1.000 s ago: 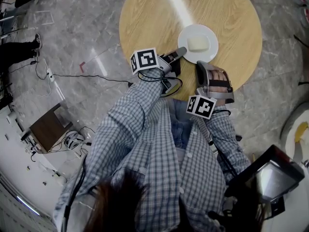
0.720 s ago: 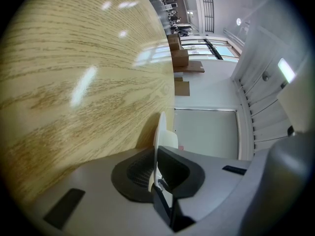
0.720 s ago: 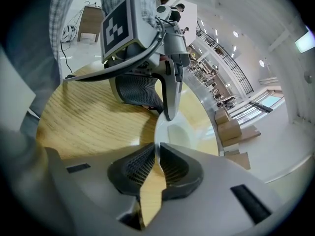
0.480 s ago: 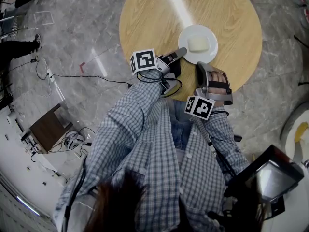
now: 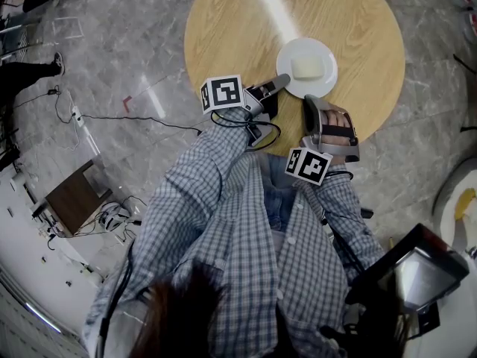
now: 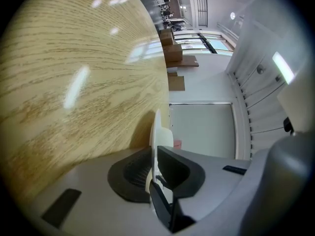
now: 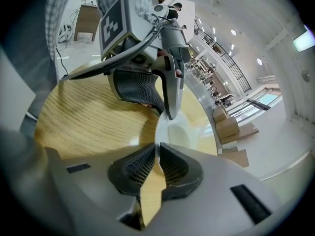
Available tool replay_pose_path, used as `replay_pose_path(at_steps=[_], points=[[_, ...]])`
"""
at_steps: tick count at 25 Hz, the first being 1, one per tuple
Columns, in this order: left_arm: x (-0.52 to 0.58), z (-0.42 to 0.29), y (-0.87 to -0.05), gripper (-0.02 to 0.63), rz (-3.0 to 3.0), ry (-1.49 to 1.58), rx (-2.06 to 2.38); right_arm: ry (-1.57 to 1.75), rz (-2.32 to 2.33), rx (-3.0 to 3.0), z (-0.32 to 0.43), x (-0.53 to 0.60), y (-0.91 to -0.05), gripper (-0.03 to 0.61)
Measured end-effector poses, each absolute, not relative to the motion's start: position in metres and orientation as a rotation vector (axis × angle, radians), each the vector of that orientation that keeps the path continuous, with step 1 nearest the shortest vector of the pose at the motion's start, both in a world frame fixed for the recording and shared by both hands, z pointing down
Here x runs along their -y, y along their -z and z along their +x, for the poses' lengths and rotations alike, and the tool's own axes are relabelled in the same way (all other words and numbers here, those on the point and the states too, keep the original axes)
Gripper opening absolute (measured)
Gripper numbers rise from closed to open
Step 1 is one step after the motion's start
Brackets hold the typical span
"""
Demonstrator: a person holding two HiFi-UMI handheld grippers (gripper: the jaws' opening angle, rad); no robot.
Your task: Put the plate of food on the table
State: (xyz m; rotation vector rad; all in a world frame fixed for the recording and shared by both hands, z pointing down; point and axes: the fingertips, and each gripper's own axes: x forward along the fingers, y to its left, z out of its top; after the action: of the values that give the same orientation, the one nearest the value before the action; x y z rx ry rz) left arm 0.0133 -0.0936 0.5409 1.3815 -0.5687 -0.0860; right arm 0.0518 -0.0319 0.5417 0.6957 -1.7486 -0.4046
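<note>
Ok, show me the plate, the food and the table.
plate (image 5: 326,81): head view, bare white rim at the food's lower right.
food (image 5: 306,67): head view, middle of the pale block.
table (image 5: 231,28): head view, bare wood left of the plate.

Checked blue-grey shirt (image 5: 223,230), grey left gripper (image 5: 278,80), right gripper (image 5: 308,101), marker cubes (image 5: 223,93)
</note>
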Motion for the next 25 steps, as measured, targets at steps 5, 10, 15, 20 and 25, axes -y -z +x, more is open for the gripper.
replay_pose_path(at_steps=[5, 10, 15, 20, 25], points=[[0.087, 0.017, -0.538, 0.055, 1.393, 0.045, 0.529, 0.403, 0.704, 1.74, 0.053, 0.037, -0.541, 0.038], [0.08, 0.014, -0.542, 0.06, 1.367, 0.037, 0.54, 0.403, 0.7, 1.735, 0.054, 0.039, -0.544, 0.038], [0.08, 0.01, -0.547, 0.06, 1.345, 0.038, 0.557, 0.408, 0.687, 1.726, 0.058, 0.043, -0.554, 0.038], [0.077, 0.007, -0.546, 0.06, 1.34, 0.033, 0.57, 0.409, 0.677, 1.718, 0.057, 0.04, -0.557, 0.04], [0.079, 0.005, -0.554, 0.06, 1.324, 0.041, 0.594, 0.394, 0.669, 1.717, 0.057, 0.04, -0.566, 0.04]])
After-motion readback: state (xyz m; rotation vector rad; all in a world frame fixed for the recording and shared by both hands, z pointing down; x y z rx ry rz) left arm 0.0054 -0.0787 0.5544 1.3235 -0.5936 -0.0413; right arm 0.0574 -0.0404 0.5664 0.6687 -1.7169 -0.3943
